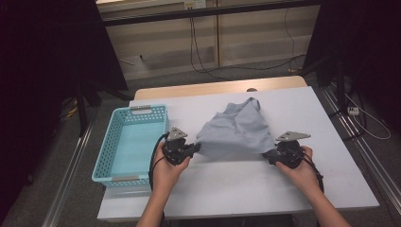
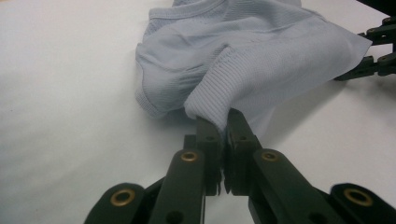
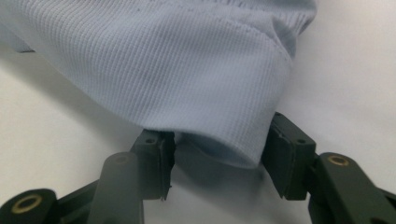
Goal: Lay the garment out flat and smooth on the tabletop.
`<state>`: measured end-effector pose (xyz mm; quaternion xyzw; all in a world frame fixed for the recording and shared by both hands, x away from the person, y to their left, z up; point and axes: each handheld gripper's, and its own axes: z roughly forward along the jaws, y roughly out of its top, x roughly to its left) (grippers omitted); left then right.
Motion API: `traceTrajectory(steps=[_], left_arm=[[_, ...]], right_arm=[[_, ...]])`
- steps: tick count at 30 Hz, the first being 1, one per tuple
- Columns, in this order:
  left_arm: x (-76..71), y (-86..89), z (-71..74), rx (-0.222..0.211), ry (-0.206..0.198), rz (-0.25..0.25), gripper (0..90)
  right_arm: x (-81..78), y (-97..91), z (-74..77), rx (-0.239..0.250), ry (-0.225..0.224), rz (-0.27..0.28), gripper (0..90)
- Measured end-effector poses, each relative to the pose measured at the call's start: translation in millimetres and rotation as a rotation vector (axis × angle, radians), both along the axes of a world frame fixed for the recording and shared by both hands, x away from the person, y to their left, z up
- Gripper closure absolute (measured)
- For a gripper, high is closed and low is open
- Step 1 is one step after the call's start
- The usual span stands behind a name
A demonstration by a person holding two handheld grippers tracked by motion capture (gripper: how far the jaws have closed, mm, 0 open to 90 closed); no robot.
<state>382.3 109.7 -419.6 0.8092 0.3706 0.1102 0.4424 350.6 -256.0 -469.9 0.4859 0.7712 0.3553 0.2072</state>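
A light blue perforated plastic basket (image 1: pixel 128 142) sits on the white table top (image 1: pixel 302 113), just beside the fingers at the left. Black cables (image 1: pixel 198 56) trail across the grey carpeted floor (image 1: pixel 156 80) well beyond them.

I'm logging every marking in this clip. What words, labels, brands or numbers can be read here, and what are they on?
None can be read.
Light blue garment: plain ribbed knit, no print or tag showing.
Turquoise basket: pale strips on its near and far rims, too small to tell whether they carry text.
Left gripper and right gripper: black, with brass rivets, no lettering.
White table: unmarked.
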Motion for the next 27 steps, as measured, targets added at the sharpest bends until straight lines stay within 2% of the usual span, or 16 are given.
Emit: traceTrajectory(steps=[2,4,5,6,8,12,14,17,19,21,23,24,27], left_arm=[[-0.3,-0.1,-0.3,0.001,0.001,0.002,86.6],[-0.3,0.0,-0.1,0.004,-0.002,0.002,86.6],[-0.7,-0.6,0.0,0.000,0.000,0.005,86.6],[-0.8,-0.9,0.0,0.000,-0.001,0.005,86.6],[-0.7,-1.0,0.3,0.002,0.001,0.005,86.6],[-0.4,0.6,1.4,0.003,-0.007,0.012,86.7],[-0.3,2.1,1.9,0.002,-0.008,0.015,86.6],[-0.5,2.2,2.1,-0.008,-0.005,0.016,86.6],[-0.5,0.9,1.0,-0.009,0.005,0.007,86.7],[-0.5,-1.4,-0.5,0.000,0.008,0.001,86.6],[-0.7,-3.0,-1.6,0.004,0.010,0.000,86.6],[-0.8,-2.9,-1.6,0.016,0.010,-0.005,86.6],[-1.4,-1.7,-1.9,0.007,0.014,0.001,86.6]], right_arm=[[0.9,2.6,0.0,-0.020,-0.009,-0.006,52.5],[1.4,2.3,-0.4,-0.013,-0.015,-0.012,62.8],[1.5,1.5,-0.1,-0.004,-0.014,-0.005,73.4],[1.2,0.4,0.4,0.020,-0.003,0.010,79.6],[0.0,-0.2,1.4,0.006,-0.005,0.022,84.4],[-4.5,-7.5,13.2,0.020,-0.034,0.022,86.3],[-8.3,-23.3,27.9,0.045,-0.080,-0.011,86.6],[-12.4,-38.2,39.1,0.056,-0.129,-0.039,86.9],[-13.5,-43.0,42.3,0.076,-0.140,-0.045,86.7],[-14.4,-48.0,43.6,0.107,-0.132,-0.039,86.6],[-13.8,-45.4,38.3,0.092,-0.116,-0.029,84.2],[-12.4,-43.0,34.0,0.088,-0.101,-0.022,80.0],[-8.8,-33.0,22.9,0.077,-0.059,0.000,71.9]])
